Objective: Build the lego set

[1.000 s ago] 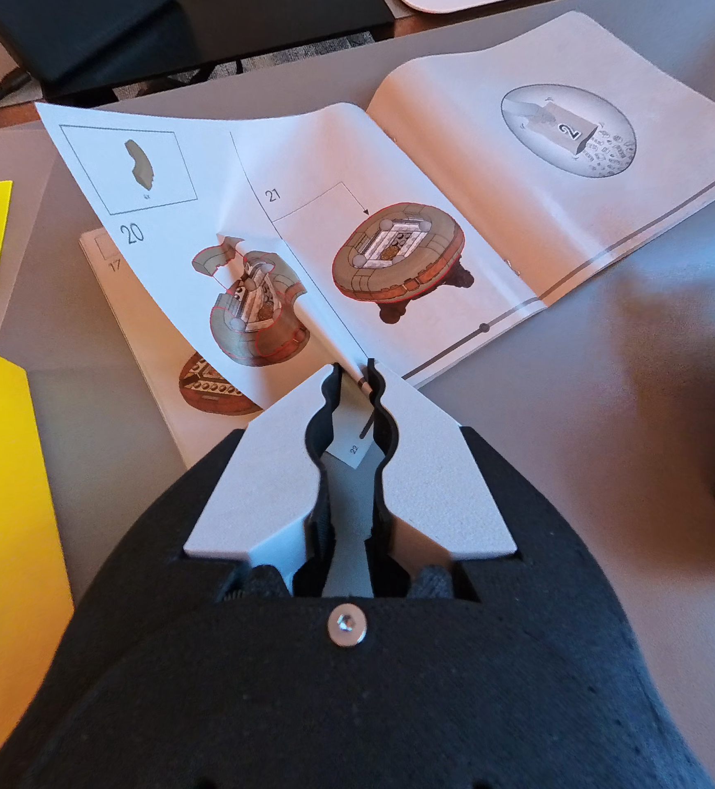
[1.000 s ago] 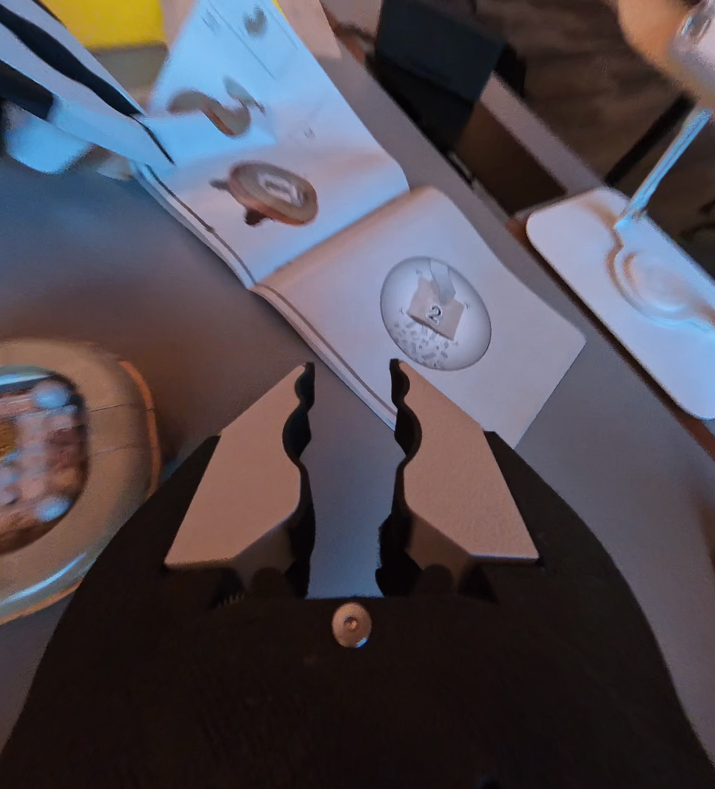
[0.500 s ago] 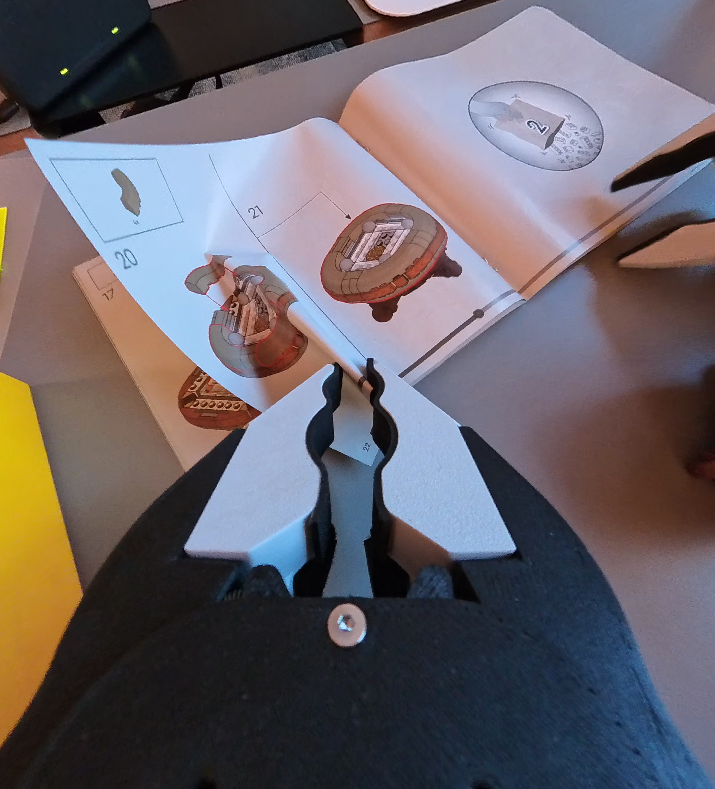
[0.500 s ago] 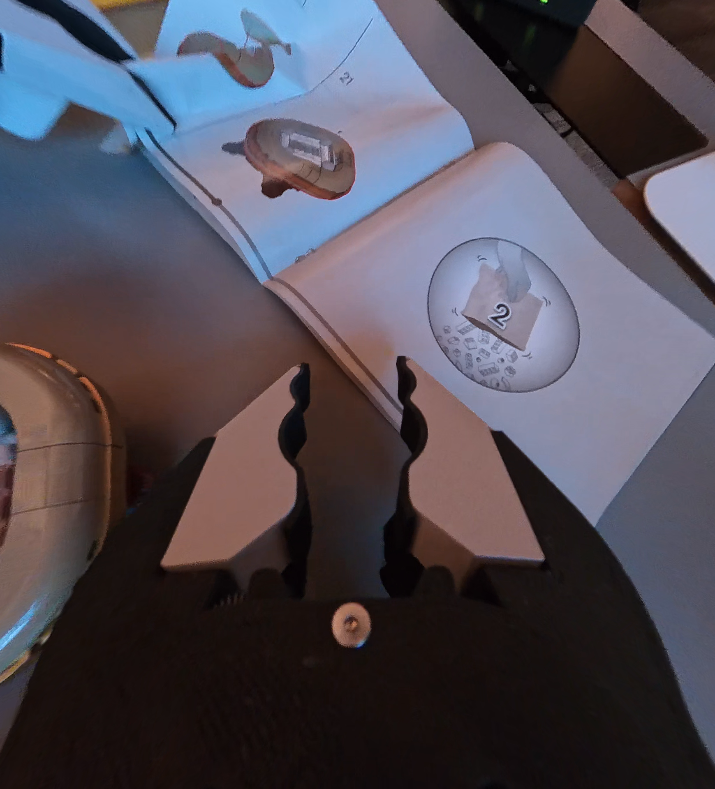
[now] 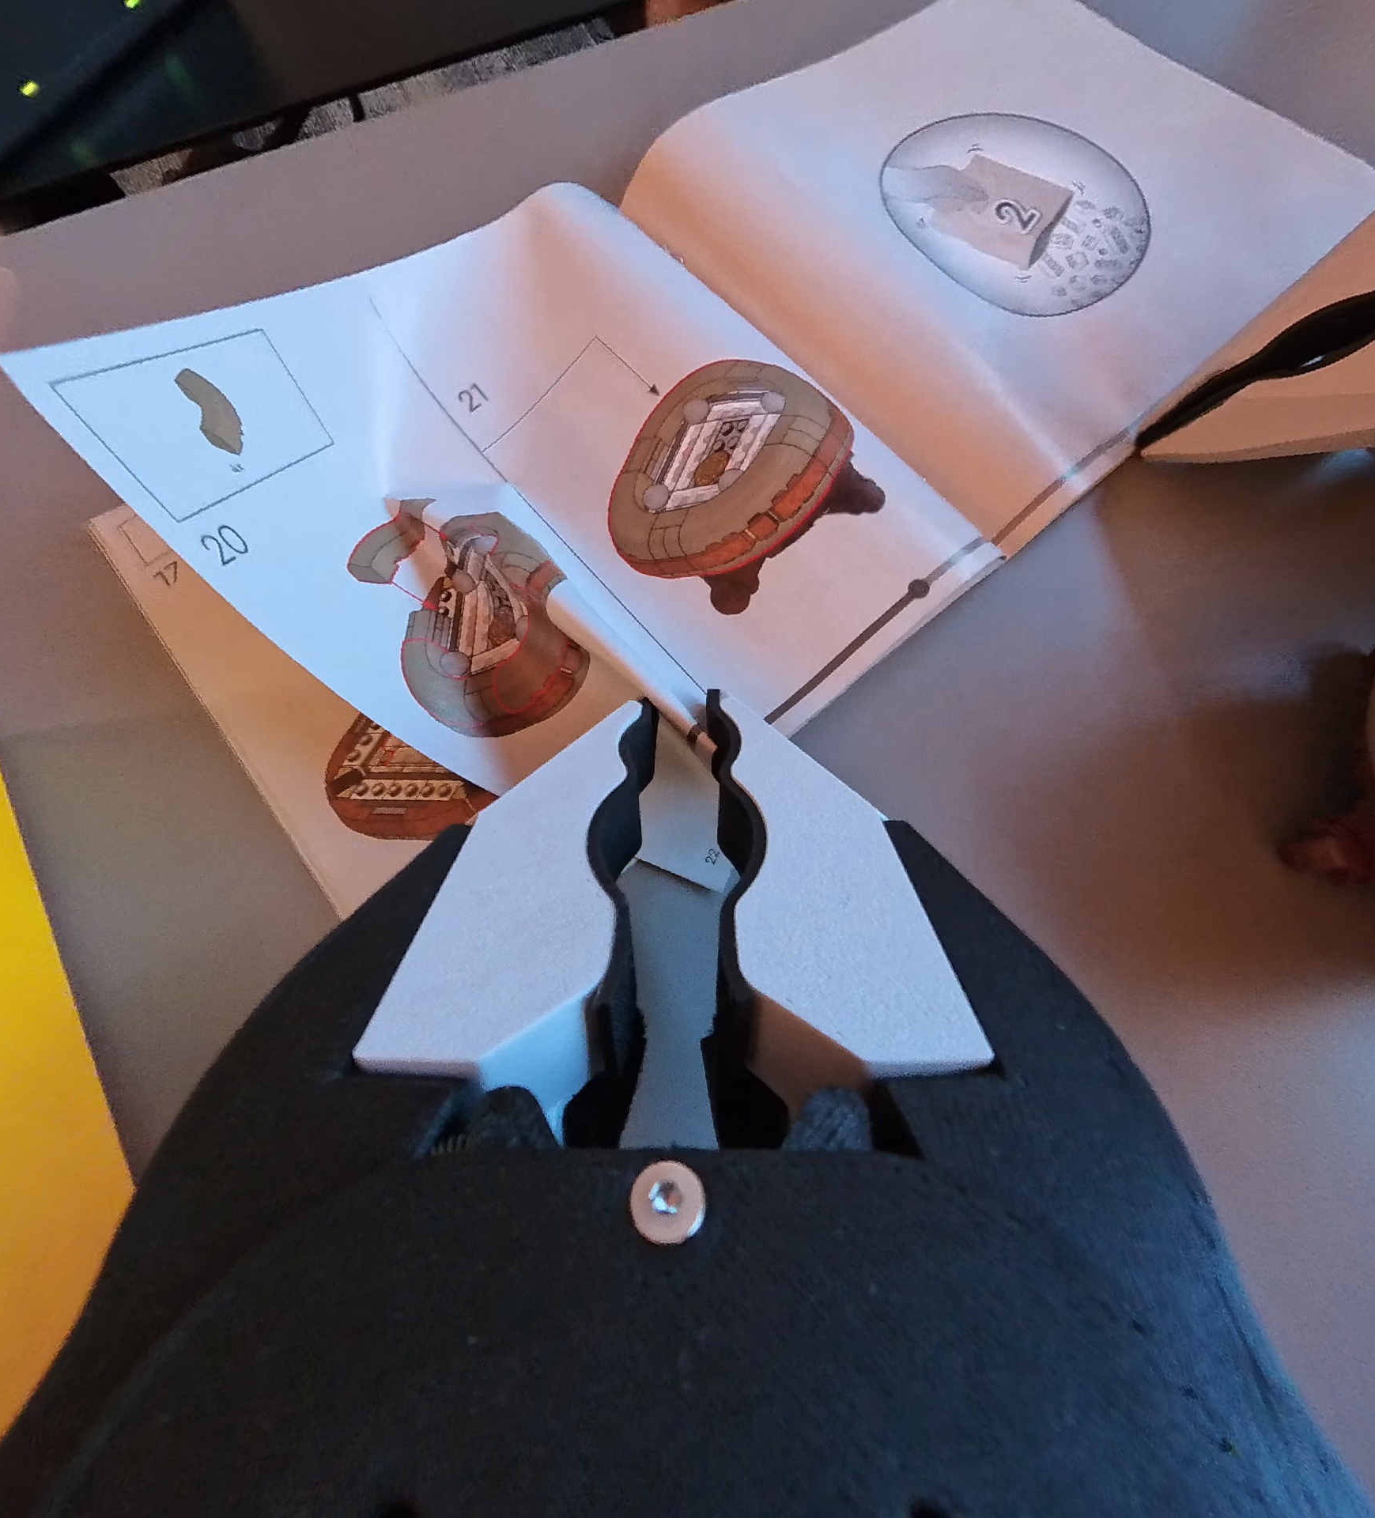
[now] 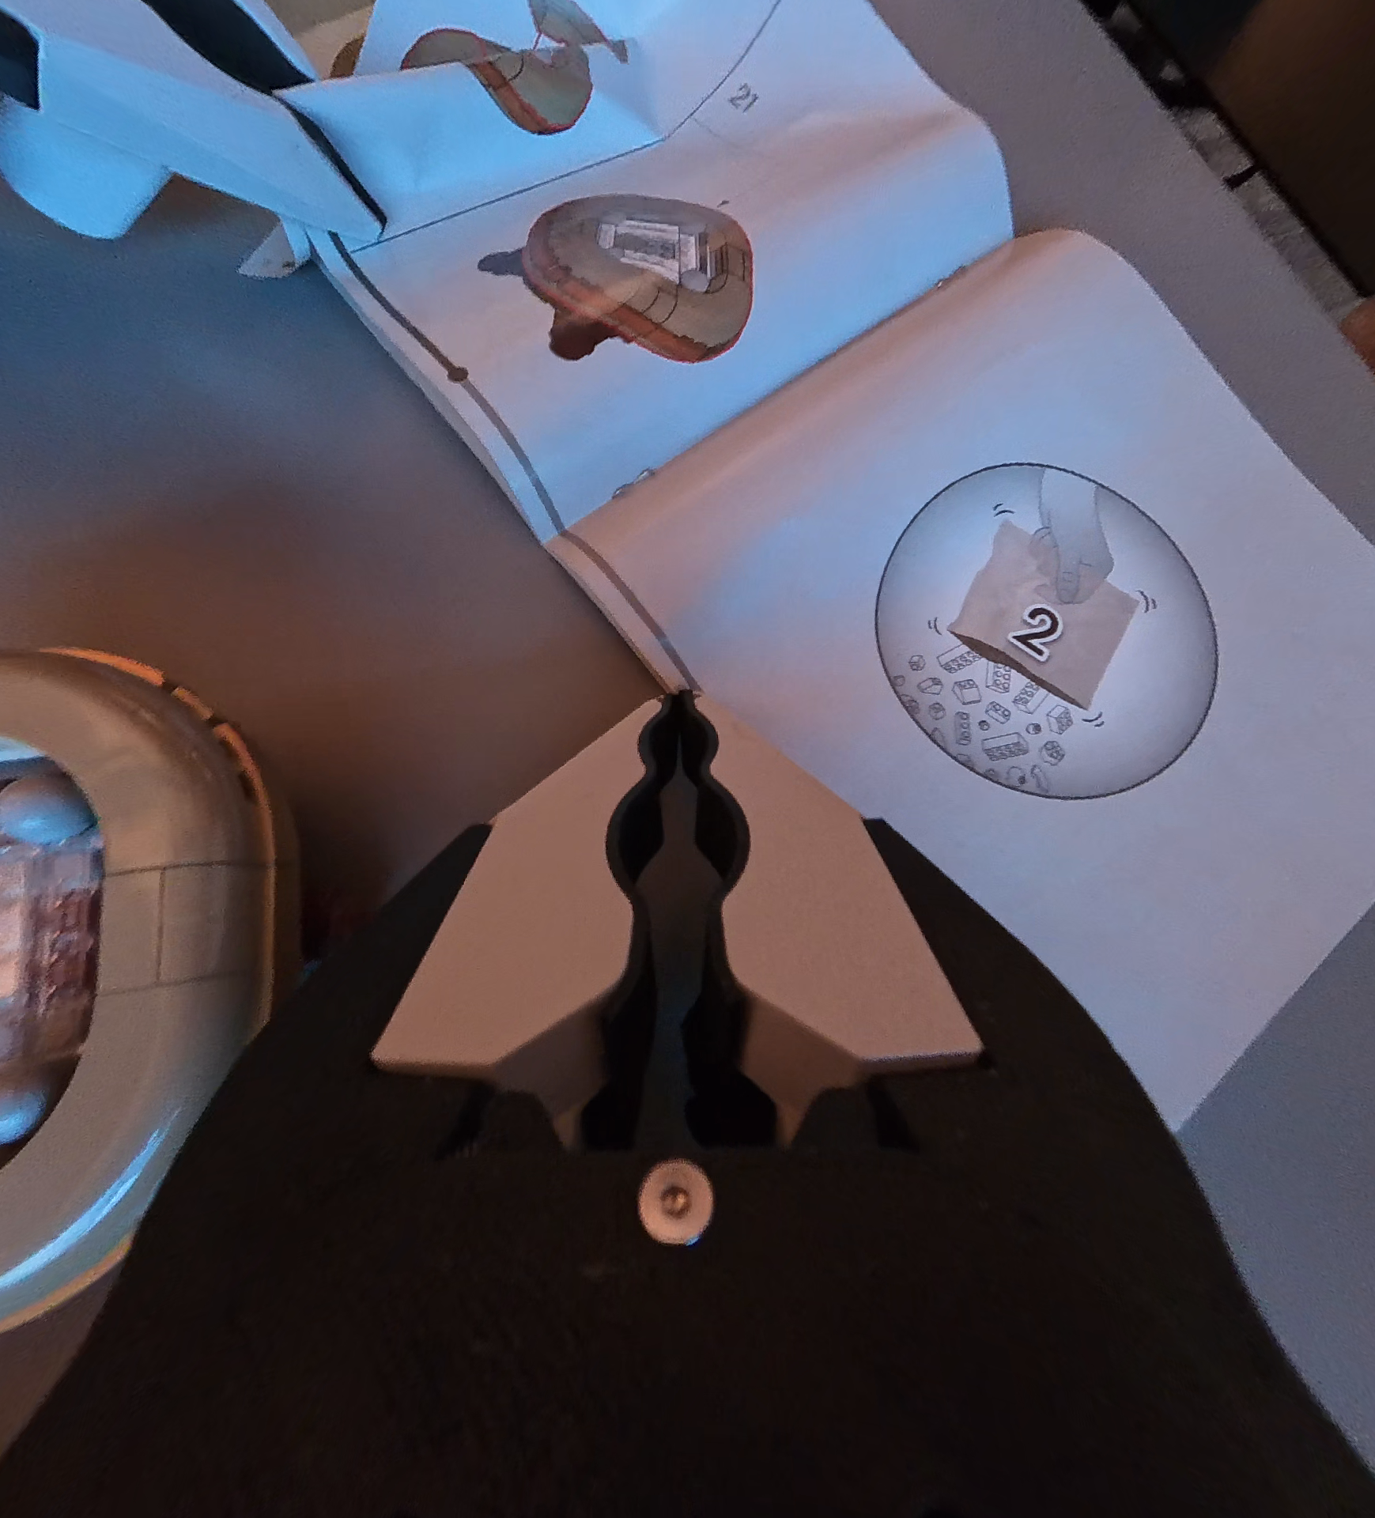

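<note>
So the left gripper [image 5: 680, 713] is pinching the bottom corner of a lifted page [image 5: 388, 460] of the instruction booklet [image 5: 815, 271]; the right gripper [image 6: 677, 698] is pressed together on the lower edge of the booklet's right-hand page [image 6: 996, 862]; the half-built lego model [image 6: 174, 945] sits on the grey table [image 6: 215, 493] at about 9 o'clock from the right gripper; yellow sheet [image 5: 2, 1068] at 8 o'clock of the left one.

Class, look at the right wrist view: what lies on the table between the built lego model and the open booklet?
Nothing: in the right wrist view, only bare grey table separates the model from the booklet.
</note>
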`<state>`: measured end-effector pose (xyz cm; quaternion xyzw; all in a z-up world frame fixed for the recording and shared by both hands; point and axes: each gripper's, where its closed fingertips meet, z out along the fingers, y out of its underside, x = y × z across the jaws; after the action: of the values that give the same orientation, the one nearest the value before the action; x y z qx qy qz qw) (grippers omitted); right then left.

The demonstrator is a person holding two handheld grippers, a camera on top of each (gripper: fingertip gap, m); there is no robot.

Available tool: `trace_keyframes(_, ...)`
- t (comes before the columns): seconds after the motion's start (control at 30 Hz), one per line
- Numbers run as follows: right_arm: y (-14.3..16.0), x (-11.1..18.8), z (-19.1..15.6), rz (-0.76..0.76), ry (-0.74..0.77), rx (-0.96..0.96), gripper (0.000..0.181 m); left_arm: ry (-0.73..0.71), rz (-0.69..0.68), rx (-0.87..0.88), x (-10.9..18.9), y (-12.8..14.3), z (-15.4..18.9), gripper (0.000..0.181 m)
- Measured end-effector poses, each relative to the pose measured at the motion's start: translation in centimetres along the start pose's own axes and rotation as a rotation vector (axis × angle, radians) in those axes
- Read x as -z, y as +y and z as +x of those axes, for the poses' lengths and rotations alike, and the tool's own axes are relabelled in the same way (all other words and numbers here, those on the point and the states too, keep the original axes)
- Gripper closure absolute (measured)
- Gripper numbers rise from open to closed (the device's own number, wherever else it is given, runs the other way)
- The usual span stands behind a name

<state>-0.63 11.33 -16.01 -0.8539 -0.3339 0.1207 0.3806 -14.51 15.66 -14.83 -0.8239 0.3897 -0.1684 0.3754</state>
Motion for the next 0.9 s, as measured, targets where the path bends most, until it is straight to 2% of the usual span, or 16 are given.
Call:
trace_keyframes(0.13, 1.5, 1.6, -1.8, -0.098, -0.066, 0.007, 0.181, 0.021, -0.025, -0.024, 0.4, 0.4, 0.9, 0.169)
trace_keyframes(0.23, 2.3, 3.0, -1.9, -0.134, -0.042, 0.031, 0.181, 0.039, -0.036, -0.043, 0.7, 0.5, 1.8, 0.169)
trace_keyframes(0.3, 0.6, 3.9, -2.1, -0.058, -0.032, 0.054, 0.179, 0.021, -0.029, -0.063, 0.9, 0.2, 1.7, 0.169)
trace_keyframes(0.37, -2.5, 4.5, -3.0, 0.065, -0.026, 0.095, 0.154, 0.008, -0.026, -0.073, 1.0, 0.1, 1.6, 0.169)
trace_keyframes(0.4, -3.9, 4.6, -3.6, 0.102, -0.021, 0.122, 0.149, 0.009, -0.027, -0.071, 1.1, 0.2, 1.6, 0.169)
trace_keyframes(0.53, -7.2, 2.8, -5.7, 0.122, 0.022, 0.299, 0.136, 0.016, -0.019, -0.049, 1.3, 0.0, 1.4, 0.17)
trace_keyframes(0.63, -7.3, -0.2, -5.7, 0.036, 0.035, 0.424, 0.136, 0.02, -0.005, -0.034, 1.5, -0.3, 1.2, 0.17)
trace_keyframes(0.73, -7.3, -2.4, -6.2, 0.005, -0.006, 0.449, 0.136, 0.028, 0.006, -0.024, 1.5, -0.5, 1.1, 0.17)
trace_keyframes(0.9, -8.6, -3.2, -6.6, 0.006, -0.004, 0.479, 0.136, 0.059, 0.031, 0.008, 1.7, -1.2, 1.3, 0.17)
